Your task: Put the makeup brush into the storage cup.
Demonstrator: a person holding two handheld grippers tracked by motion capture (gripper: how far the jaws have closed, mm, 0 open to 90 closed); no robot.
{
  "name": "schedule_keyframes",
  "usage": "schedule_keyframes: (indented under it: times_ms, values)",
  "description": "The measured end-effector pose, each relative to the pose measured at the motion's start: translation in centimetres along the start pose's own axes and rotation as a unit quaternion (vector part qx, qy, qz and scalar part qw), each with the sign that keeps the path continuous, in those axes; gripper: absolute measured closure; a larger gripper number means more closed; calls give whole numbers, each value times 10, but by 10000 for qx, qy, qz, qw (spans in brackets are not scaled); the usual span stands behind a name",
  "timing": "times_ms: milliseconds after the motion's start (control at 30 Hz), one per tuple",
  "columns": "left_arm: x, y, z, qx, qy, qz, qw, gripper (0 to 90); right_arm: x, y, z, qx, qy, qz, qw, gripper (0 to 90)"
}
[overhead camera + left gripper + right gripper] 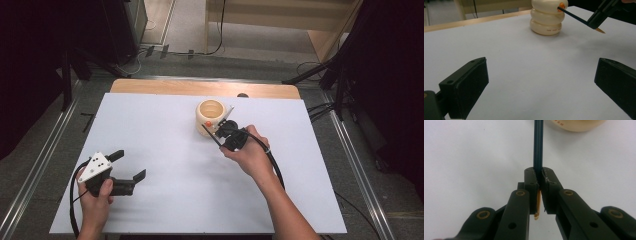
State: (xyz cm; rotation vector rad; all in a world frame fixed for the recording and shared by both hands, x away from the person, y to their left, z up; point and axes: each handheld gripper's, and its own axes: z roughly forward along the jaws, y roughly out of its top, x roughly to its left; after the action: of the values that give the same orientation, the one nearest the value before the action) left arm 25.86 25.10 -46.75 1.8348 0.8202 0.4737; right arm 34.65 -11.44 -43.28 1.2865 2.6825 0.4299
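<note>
A dark pencil [572, 15] with an orange end cap and a sharpened wooden tip hangs tilted above the white worktop [165, 150], its capped end touching the rim of a cream, ribbed, open-topped pot [210, 116] standing upright there.

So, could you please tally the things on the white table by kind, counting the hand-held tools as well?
Cream ringed holder: 1
Dark blue pencil with an orange end: 1, clamped in the right tool
Hand-held tools: 2, the other being the open left tool
Total: 4
</note>
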Motion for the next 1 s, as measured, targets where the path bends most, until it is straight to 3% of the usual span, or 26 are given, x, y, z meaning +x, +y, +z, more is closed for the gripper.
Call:
schedule_keyframes:
  times_ms: [300, 467, 633, 900, 1000]
  values:
    - [-12, 25, 39, -83, -359, 119, 9993, 0, -13, -32, -15, -889, -131, 114, 9959, 848]
    - [-13, 42, 58, -196, -535, 172, 9982, 0, -17, -47, -20, -1323, -178, 185, 9909, 848]
    - [-14, 48, 74, -210, -735, 196, 9969, 0, -15, -60, -19, -1672, -278, 164, 9854, 848]
    - [-23, 51, 82, -148, -1106, 232, 9935, 0, -4, -78, -16, -2109, -498, 19, 9762, 848]
    - [-23, 52, 83, -192, -1239, 133, 9920, 0, -2, -82, -11, -2217, -576, 15, 9734, 848]
